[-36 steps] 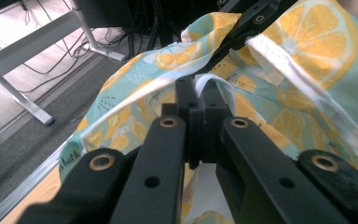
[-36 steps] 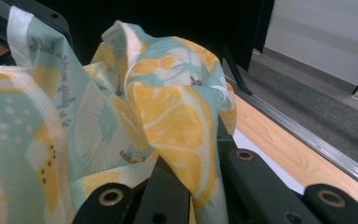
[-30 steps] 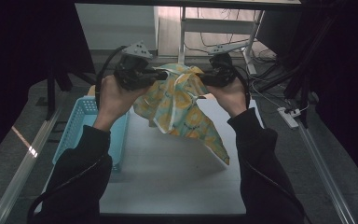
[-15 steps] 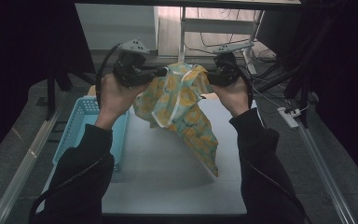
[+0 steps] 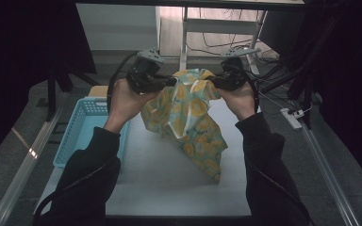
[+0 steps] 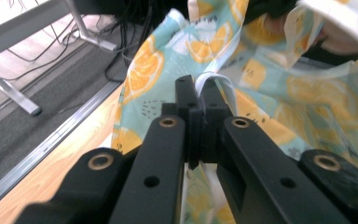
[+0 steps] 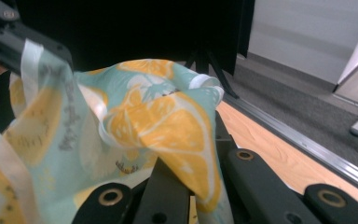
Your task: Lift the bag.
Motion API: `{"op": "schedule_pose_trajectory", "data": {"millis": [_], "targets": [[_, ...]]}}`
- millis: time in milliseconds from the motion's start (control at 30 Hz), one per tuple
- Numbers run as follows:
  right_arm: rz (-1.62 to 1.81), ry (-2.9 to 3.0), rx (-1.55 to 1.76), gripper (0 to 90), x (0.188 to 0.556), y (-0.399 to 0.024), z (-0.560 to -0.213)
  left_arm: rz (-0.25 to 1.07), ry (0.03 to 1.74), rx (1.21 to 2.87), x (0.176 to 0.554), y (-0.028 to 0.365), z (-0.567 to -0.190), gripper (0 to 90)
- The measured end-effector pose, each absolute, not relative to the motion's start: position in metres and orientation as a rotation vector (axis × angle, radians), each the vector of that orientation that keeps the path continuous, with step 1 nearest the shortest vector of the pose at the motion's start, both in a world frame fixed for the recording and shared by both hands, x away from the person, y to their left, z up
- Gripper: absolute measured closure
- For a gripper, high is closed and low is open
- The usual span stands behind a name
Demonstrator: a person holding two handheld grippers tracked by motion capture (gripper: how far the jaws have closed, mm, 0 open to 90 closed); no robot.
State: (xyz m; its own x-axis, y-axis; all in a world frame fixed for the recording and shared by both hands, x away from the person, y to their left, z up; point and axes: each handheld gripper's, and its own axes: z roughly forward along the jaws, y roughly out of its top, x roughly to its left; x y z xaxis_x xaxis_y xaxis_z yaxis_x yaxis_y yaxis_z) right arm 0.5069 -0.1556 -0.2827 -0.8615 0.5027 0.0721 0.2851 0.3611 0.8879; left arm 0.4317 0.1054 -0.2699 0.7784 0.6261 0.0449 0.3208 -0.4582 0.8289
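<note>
Orange-print cloth (image 5: 188, 113) hangs between left gripper (image 5: 172, 81), right gripper (image 5: 212, 82), both clamping.

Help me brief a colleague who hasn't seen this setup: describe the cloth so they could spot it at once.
Start at the white table with the blue basket on its left edge. Above the table's far half, the cloth hangs between the left hand-held gripper and right hand-held gripper. Its pale turquoise orange-slice print is the giveaway.

a pale teal cloth (image 5: 188, 113) printed with orange slices hangs bunched above the white table.
</note>
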Motion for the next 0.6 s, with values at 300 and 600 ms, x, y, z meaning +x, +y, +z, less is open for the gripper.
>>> {"op": "schedule_pose_trajectory", "data": {"millis": [300, 600], "targets": [[1.462, 2.456, 0.789, 87.9, 0.516, -0.163, -0.314, 0.359, 0.745, 2.122, 0.449, 0.096, -0.307, 89.3], [1.470, 2.468, 0.814, 65.8, 0.516, -0.165, -0.320, 0.359, 0.741, 2.126, 0.450, 0.091, -0.314, 81.0]]}}
